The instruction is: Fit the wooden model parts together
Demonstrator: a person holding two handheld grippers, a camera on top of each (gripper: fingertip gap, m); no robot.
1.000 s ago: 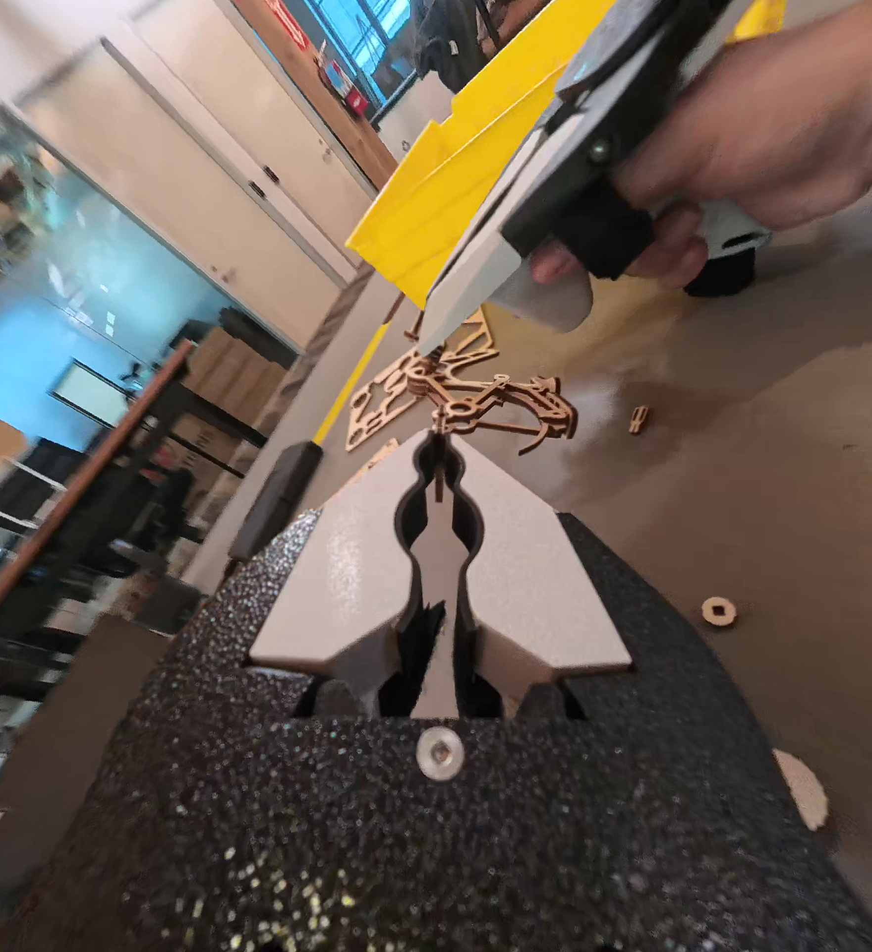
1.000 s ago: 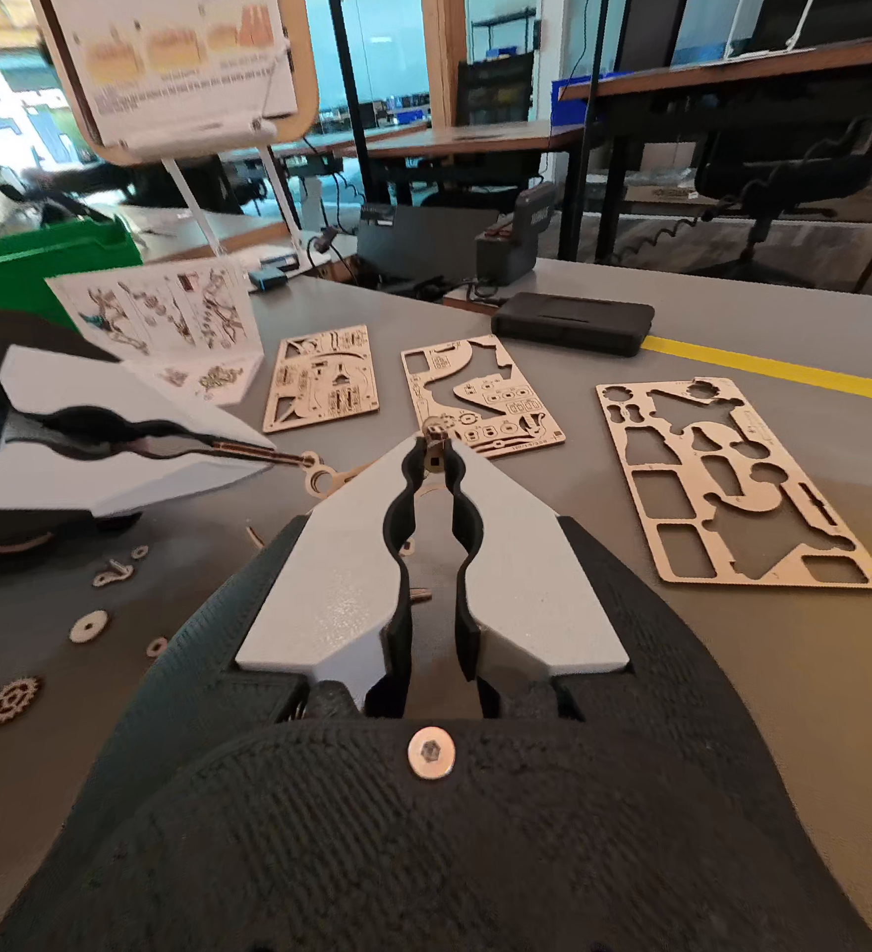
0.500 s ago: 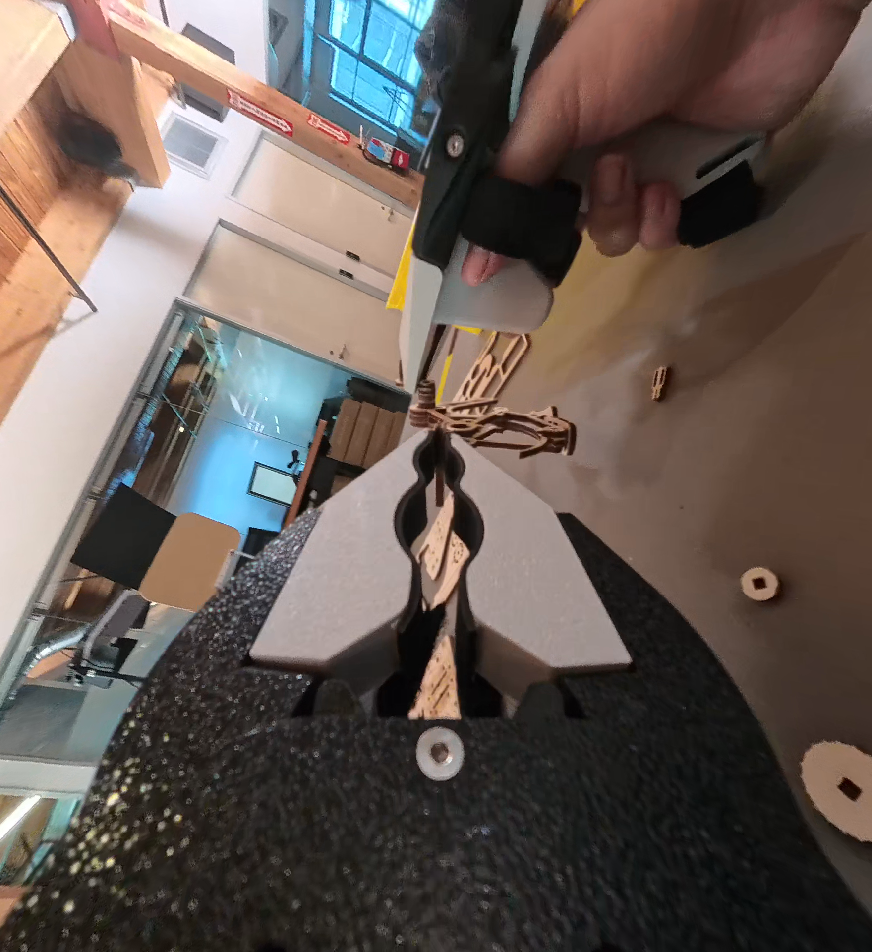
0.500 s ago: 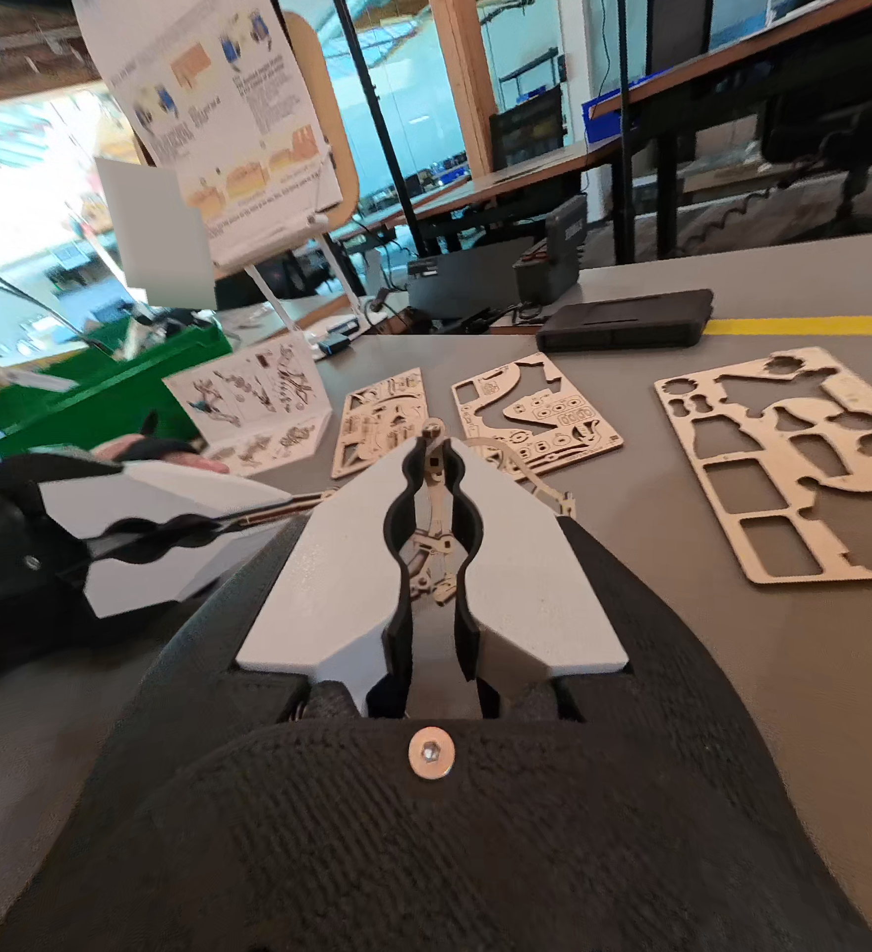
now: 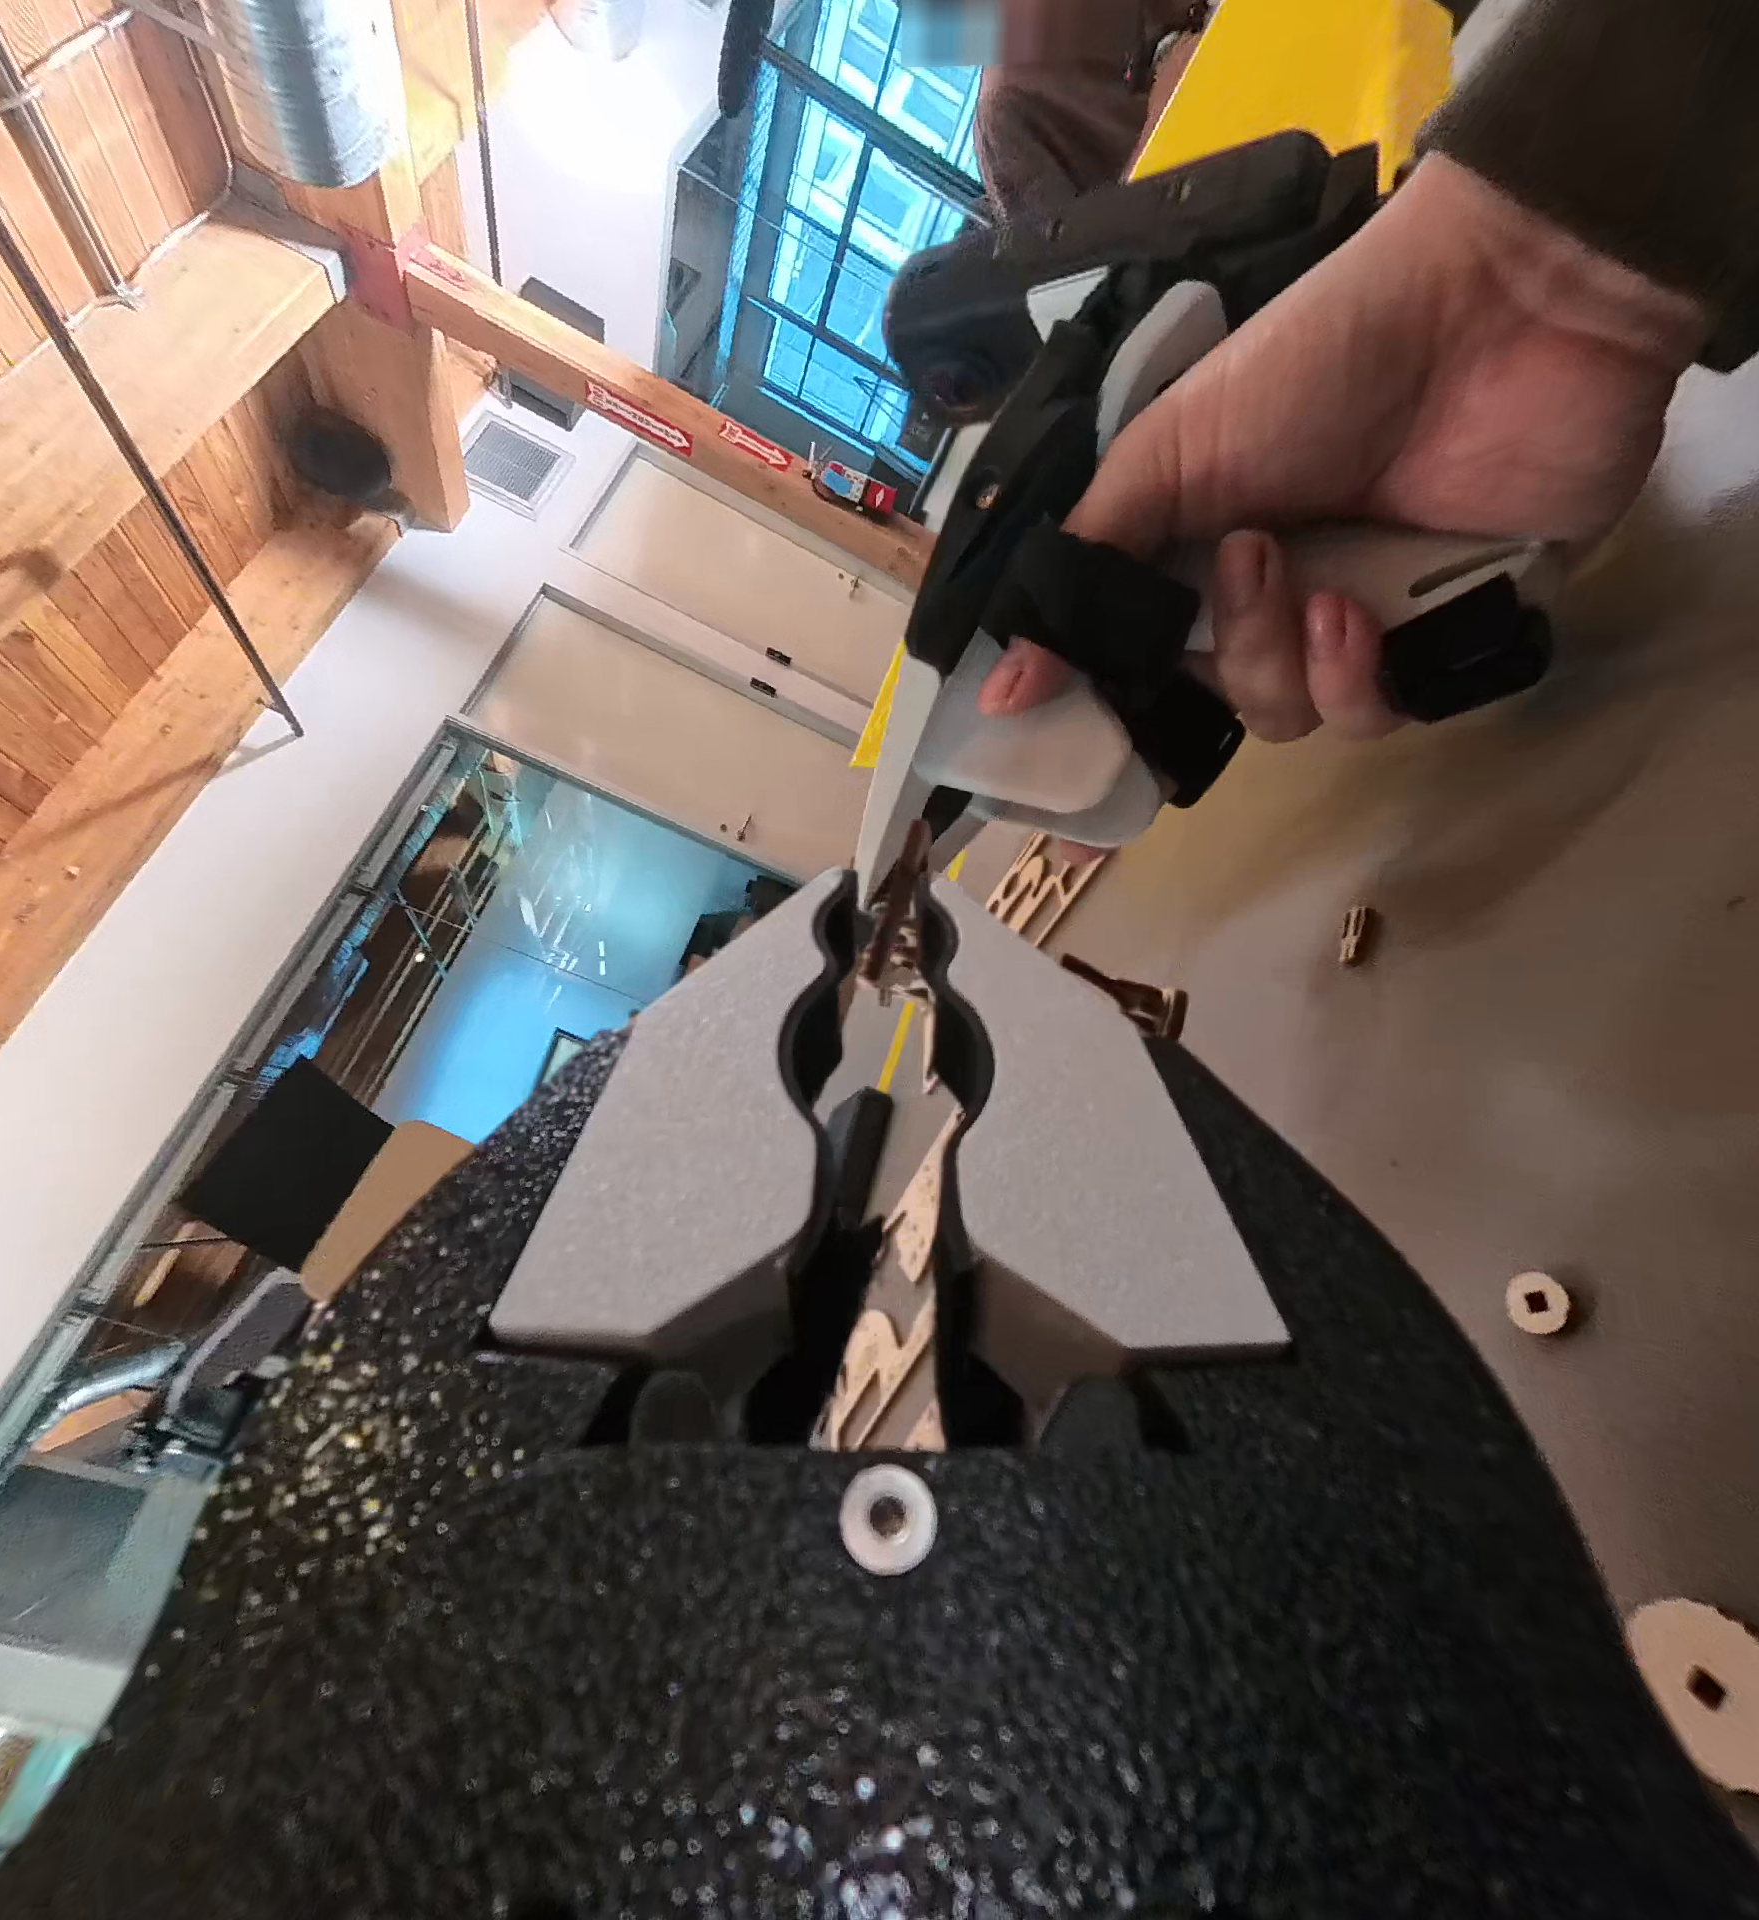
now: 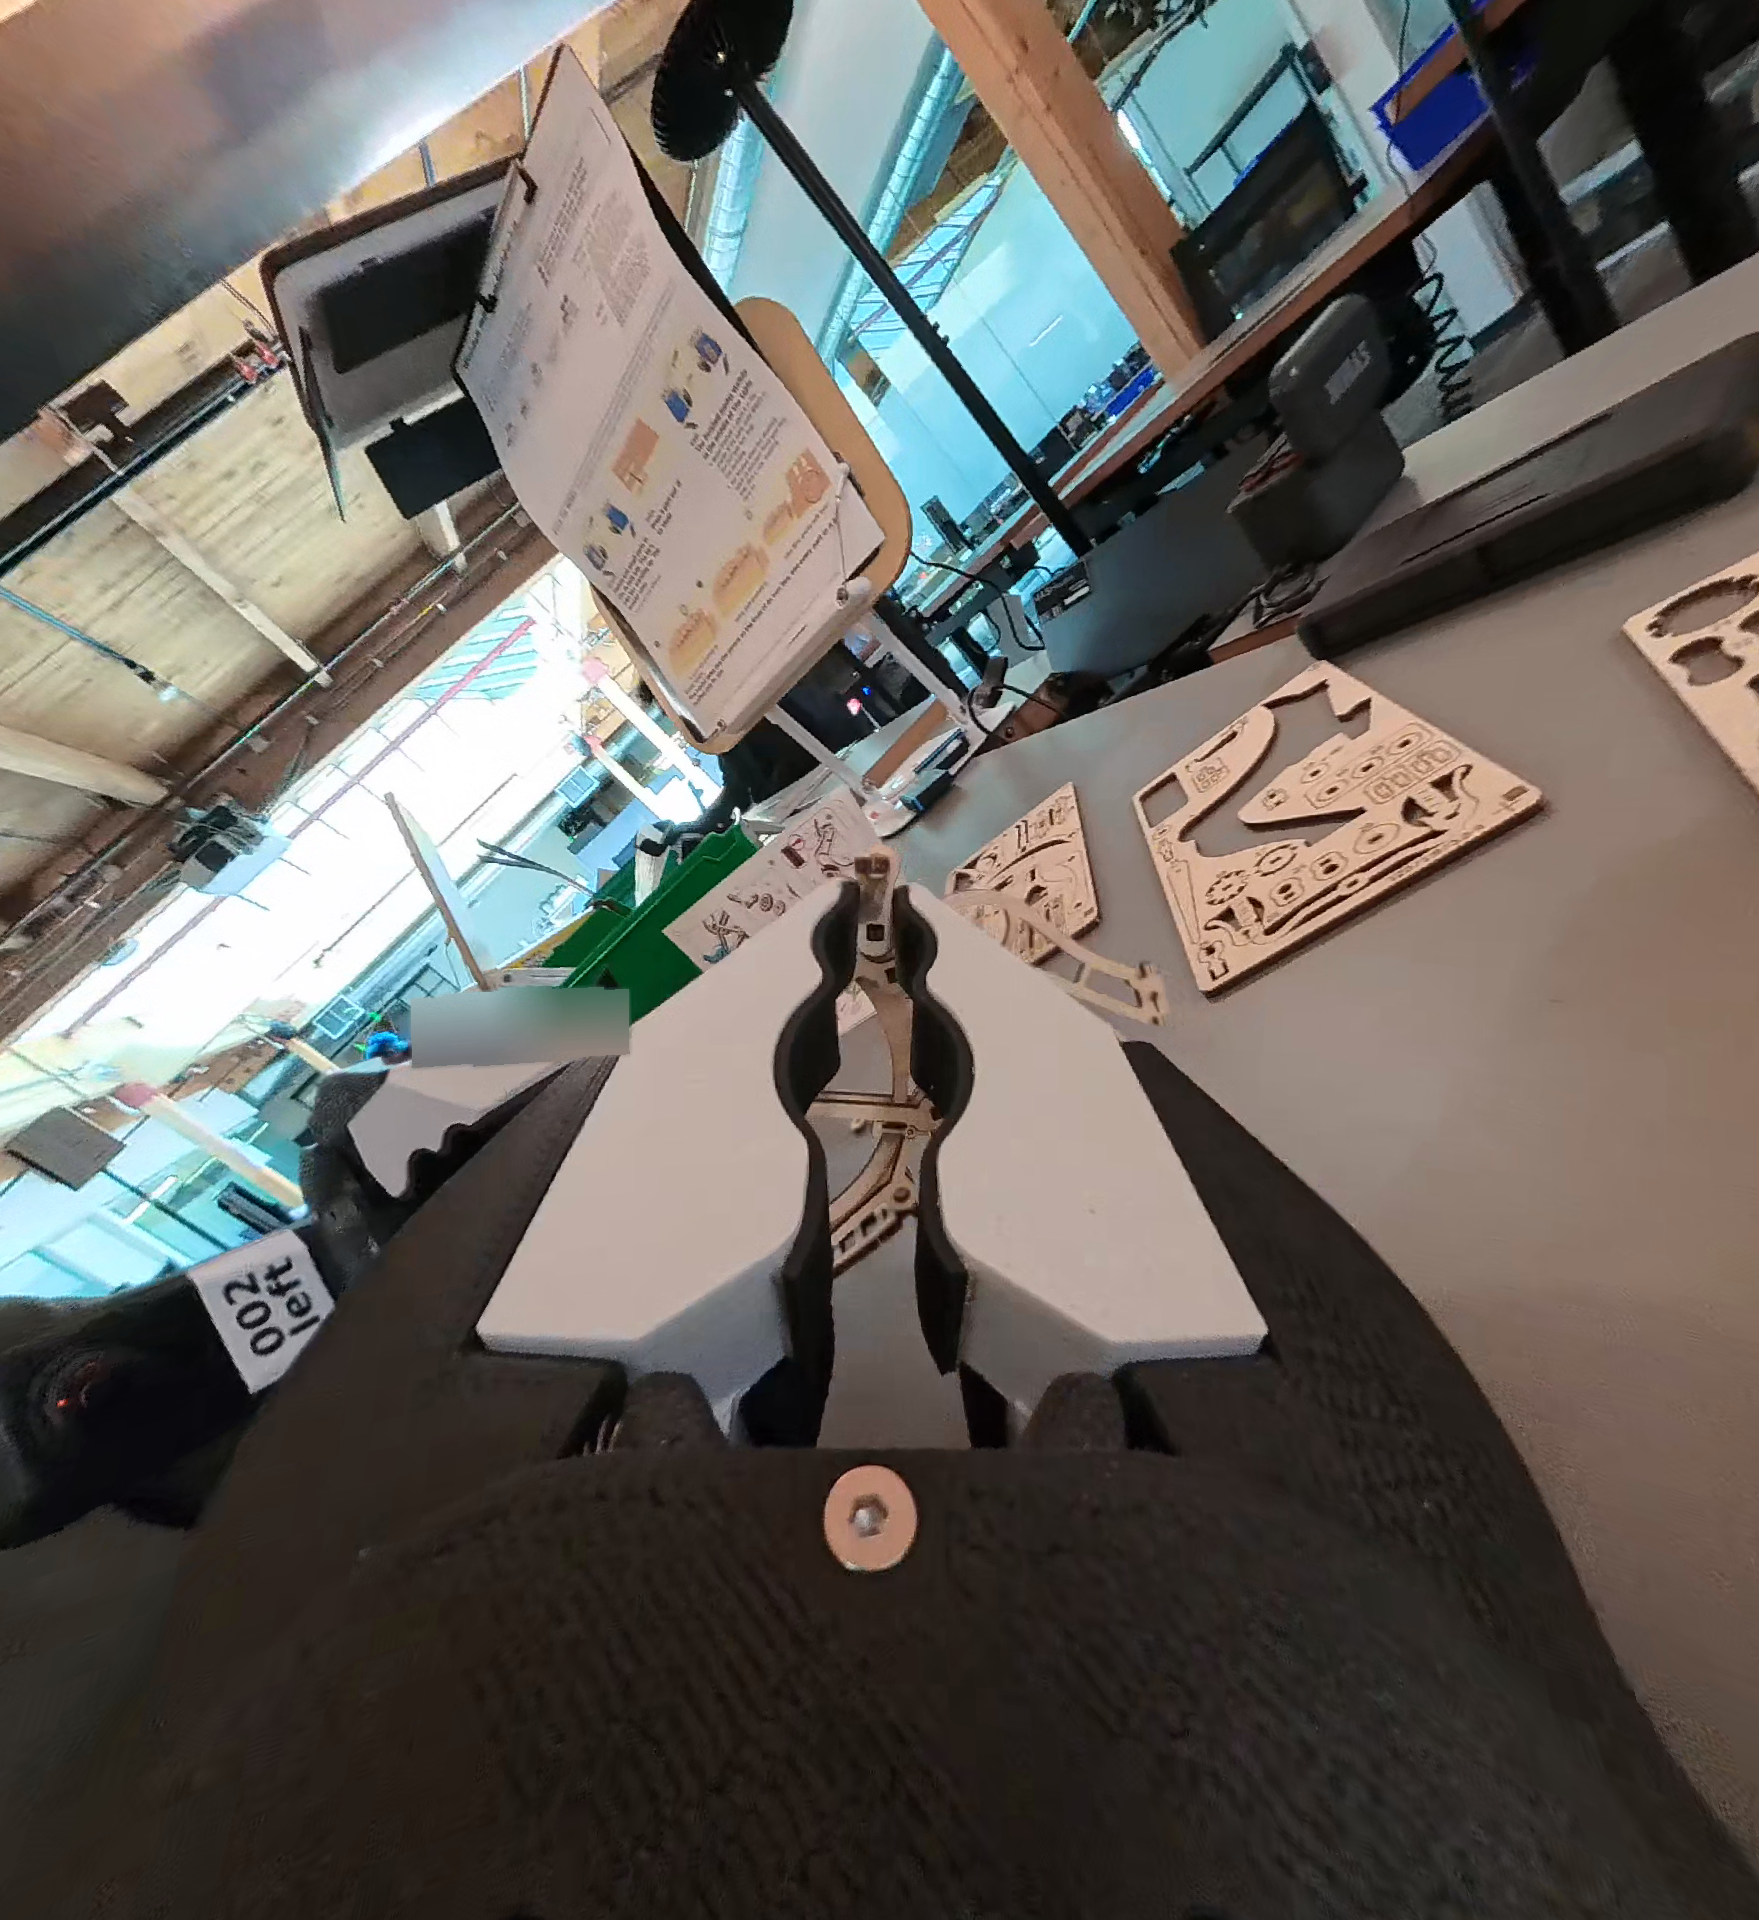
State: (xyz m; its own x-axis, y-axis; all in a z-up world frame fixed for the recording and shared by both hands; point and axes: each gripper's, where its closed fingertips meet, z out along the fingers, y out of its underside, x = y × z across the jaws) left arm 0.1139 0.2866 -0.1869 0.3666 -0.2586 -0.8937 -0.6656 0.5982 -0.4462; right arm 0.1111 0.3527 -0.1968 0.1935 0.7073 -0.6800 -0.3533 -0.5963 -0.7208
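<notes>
In the left wrist view, the left hand-held gripper [image 5: 890, 914] was nearly closed around the thin wooden model assembly [image 5: 894, 935], raised above the tabletop [image 5: 1477, 1091].

In the right wrist view, the right hand-held gripper [image 6: 875, 899] pinched the assembly's slender strut; light, brittle plywood, best held near joints.

— What crowds the grey tabletop [image 6: 1477, 1195] ahead of the right gripper [image 6: 877, 902]?

— Pale laser-cut plywood sheets [image 6: 1342, 821] lie flat ahead and to the right; a black flat case [image 6: 1581, 499] sits behind them. Bare grey surface lies nearer, on the right.

— And on the left?

— The left gripper [image 5: 890, 914] meets the right one tip to tip. Small wooden discs [image 5: 1538, 1303] lie scattered beside it.
</notes>
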